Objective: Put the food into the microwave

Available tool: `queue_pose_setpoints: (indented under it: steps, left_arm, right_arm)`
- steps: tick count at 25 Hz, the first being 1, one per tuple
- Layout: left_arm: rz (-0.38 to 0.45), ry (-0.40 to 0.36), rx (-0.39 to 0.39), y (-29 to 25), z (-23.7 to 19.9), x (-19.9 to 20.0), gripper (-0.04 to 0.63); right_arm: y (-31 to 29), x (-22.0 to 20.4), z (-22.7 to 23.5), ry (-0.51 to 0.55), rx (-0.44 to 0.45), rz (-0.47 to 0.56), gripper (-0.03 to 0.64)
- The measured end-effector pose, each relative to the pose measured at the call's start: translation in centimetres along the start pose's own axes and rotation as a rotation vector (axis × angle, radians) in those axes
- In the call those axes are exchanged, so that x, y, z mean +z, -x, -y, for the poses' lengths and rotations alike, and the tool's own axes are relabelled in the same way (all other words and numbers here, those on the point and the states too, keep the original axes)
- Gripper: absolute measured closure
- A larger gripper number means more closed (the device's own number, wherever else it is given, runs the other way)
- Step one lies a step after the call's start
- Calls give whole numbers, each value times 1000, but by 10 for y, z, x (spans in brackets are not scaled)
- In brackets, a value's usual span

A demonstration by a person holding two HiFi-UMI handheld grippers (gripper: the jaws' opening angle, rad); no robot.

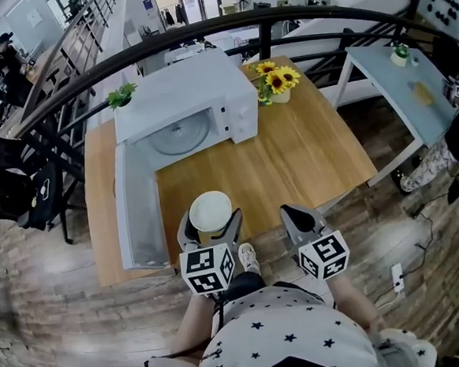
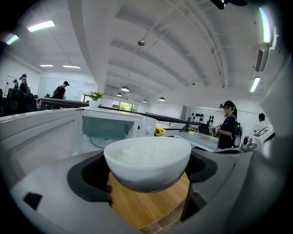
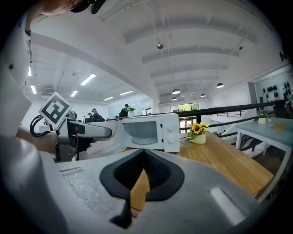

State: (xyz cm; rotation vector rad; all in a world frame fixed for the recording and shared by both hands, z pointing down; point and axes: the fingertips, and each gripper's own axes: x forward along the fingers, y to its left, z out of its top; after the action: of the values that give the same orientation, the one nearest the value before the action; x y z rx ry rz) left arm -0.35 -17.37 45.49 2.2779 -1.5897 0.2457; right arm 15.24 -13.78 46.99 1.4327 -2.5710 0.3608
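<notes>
The white box microwave (image 1: 207, 101), upper centre of the head view, has its cavity open toward the lower frame, with only the glass turntable (image 1: 180, 133) inside. Its swung-out door (image 1: 137, 210) walls the left. Bare light wooden desk (image 1: 291, 166) runs from the cavity to the white rice bowl (image 1: 210, 210) in the left tongs (image 1: 210, 221). A yellow sunflower pot (image 1: 277, 84) stands just right of the microwave.

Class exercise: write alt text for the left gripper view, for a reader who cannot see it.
A white bowl of rice is held between the left gripper's dark jaws, over a wooden table. Behind it stands a white microwave with its door open, in a bright office.
</notes>
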Motion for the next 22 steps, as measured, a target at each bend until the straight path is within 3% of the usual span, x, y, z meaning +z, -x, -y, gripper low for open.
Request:
queue_pose_setpoints:
  steps: [22]
  left_arm:
    - [-33, 22, 86, -124, -102, 42, 112]
  right_arm:
    - [-149, 50, 34, 39, 85, -42, 611]
